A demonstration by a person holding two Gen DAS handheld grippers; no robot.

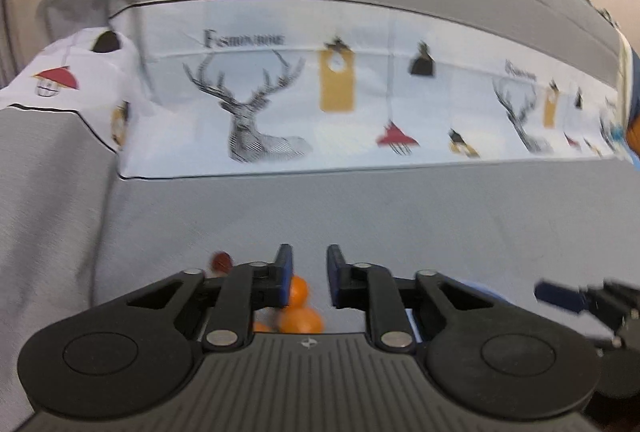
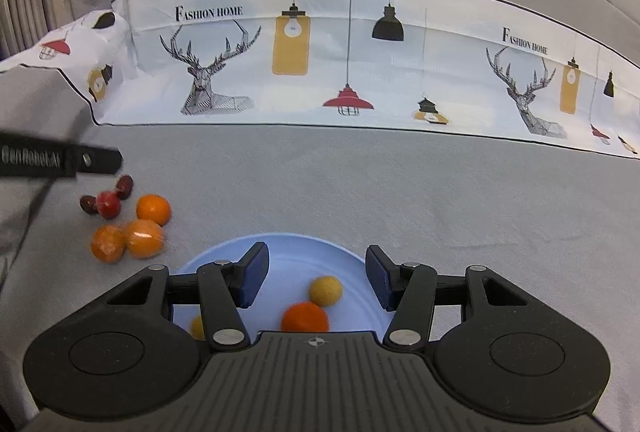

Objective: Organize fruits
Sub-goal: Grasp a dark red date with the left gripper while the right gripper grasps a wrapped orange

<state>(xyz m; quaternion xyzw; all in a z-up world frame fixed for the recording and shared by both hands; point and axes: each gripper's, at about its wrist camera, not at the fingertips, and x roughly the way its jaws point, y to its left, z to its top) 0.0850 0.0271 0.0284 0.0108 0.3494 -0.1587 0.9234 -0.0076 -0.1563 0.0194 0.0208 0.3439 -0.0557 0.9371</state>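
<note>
My right gripper (image 2: 317,274) is open and empty above a light blue plate (image 2: 288,248). In the plate lie an orange fruit (image 2: 305,317), a yellow fruit (image 2: 326,290) and another yellow one (image 2: 197,326), partly hidden by a finger. Left of the plate three oranges (image 2: 136,232) and small dark red fruits (image 2: 105,201) lie on the grey cloth. My left gripper (image 1: 309,274) is open and empty, just above the oranges (image 1: 298,306); a dark red fruit (image 1: 221,261) shows to its left. The left gripper also shows in the right wrist view (image 2: 60,158).
A grey cloth (image 2: 360,184) covers the surface. A white printed band with deer and lamps (image 2: 340,64) runs across the back. The plate's edge (image 1: 478,288) and the right gripper (image 1: 580,302) show at right in the left wrist view.
</note>
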